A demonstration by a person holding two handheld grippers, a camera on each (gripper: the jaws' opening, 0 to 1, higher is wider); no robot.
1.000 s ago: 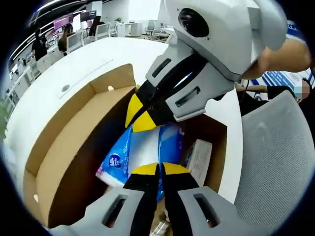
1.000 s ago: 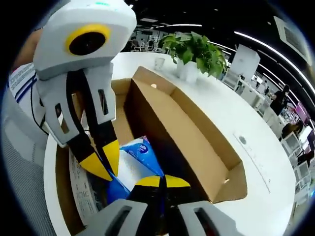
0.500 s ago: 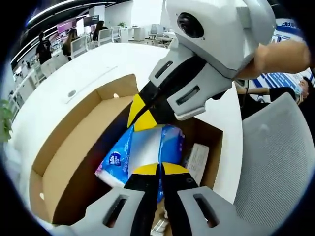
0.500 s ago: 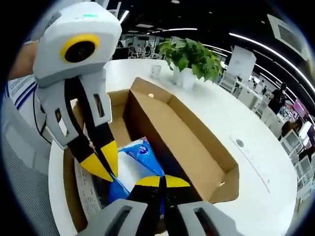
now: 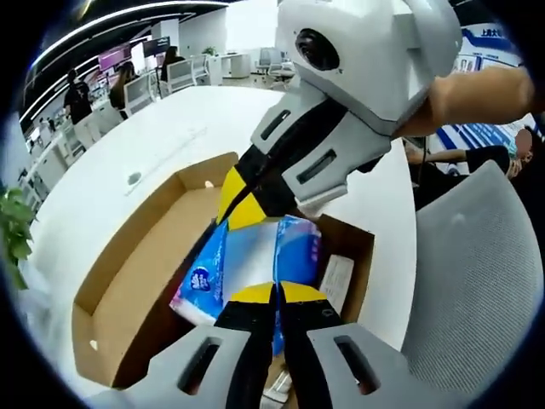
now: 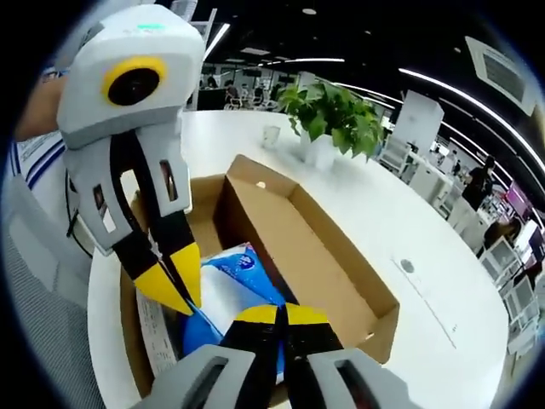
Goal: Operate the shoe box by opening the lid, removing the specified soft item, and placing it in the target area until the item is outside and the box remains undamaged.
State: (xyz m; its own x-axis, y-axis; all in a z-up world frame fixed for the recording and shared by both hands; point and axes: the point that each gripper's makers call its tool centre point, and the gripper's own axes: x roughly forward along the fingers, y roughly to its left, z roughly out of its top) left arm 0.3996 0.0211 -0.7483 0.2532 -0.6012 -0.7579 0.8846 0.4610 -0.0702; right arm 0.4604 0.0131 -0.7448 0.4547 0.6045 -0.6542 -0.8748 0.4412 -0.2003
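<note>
Gripping opposite ends of tissue pack (image 5: 251, 260), left gripper (image 5: 274, 294) and right gripper (image 6: 281, 313) both clamp it, sharing its weight above the opened shoe box (image 6: 328, 260).

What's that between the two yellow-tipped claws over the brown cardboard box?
A blue-and-white soft tissue pack, pinched at opposite ends by the left gripper and right gripper, as the left gripper view shows.

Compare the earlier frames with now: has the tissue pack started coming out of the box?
Yes, it seems so. Over the last second both views pull back: the box shrinks and more of the table shows, so both grippers appear to be rising with the tissue pack. Unchanged: the left gripper and right gripper stay shut on the pack, the lid stays open, and a paper remains in the box.
</note>
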